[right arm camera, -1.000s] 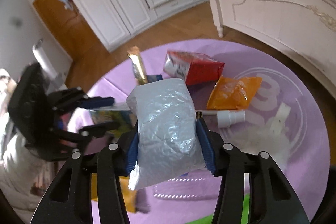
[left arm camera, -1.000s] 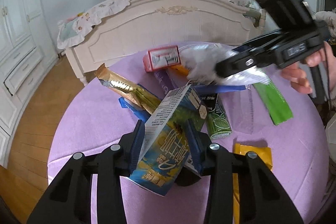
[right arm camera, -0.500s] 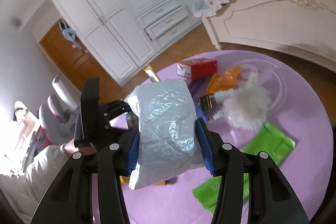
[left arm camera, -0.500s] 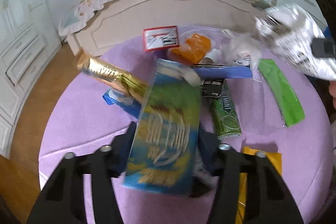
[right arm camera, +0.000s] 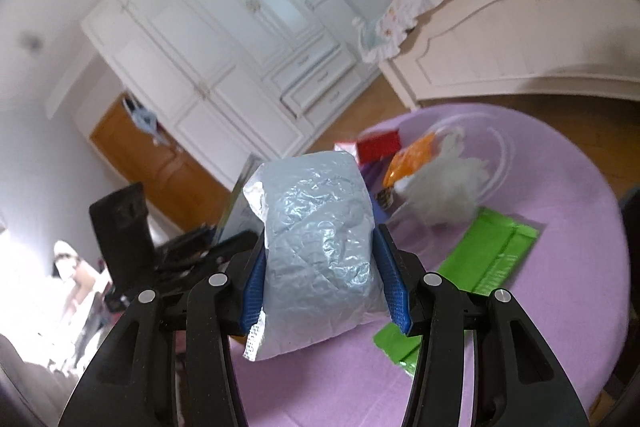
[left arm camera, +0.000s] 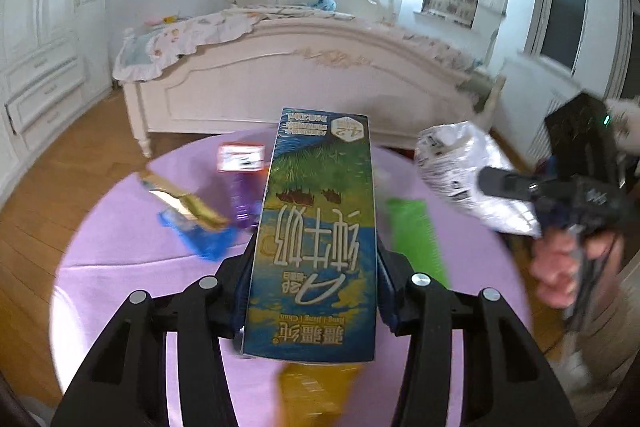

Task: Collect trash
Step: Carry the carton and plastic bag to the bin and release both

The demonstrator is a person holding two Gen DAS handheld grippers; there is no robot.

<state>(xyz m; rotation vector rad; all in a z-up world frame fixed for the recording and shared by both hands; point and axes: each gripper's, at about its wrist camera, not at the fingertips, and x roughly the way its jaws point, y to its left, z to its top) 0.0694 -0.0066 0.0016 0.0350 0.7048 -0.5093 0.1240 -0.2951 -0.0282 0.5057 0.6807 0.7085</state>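
Left claw point(left arm camera: 314, 277) is clamped on a blue-and-yellow milk carton point(left arm camera: 316, 227), held upright above the desk point(left arm camera: 120, 267), both fingers pressed against its sides. Right claw point(right arm camera: 320, 283) is clamped on a crumpled silver foil bag point(right arm camera: 316, 251), blue pads point(right arm camera: 394, 287) squeezed into its flanks, bag lifted clear of the purple cloth.

Shown only in the left wrist view: the right claw from outside point(left arm camera: 520, 187), with the foil bag point(left arm camera: 468, 175) held off the desk's right edge and the person's hand point(left arm camera: 568, 263) on the handle; a gold wrapper point(left arm camera: 184, 203) over a blue wrapper point(left arm camera: 200, 235) at left, a purple item point(left arm camera: 240, 195) behind the carton, a yellow packet point(left arm camera: 316, 391) under the carton at the near edge.

Shown only in the right wrist view: an orange pouch point(right arm camera: 408, 159), a white fluffy wad point(right arm camera: 444, 195), and the left claw from outside point(right arm camera: 192, 251) beyond the desk edge. The wardrobe point(right arm camera: 224, 39) and wooden door point(right arm camera: 152, 163) are seen behind.

Seen in both: green packet point(right arm camera: 480, 267) point(left arm camera: 416, 235) and red box point(right arm camera: 376, 145) point(left arm camera: 242, 157).

Trash is clustered mid-desk toward the far side. Bare cloth is seen along the left rim and the near right. The bed footboard point(left arm camera: 312, 83) stands close behind the far edge; wood floor is visible at left.
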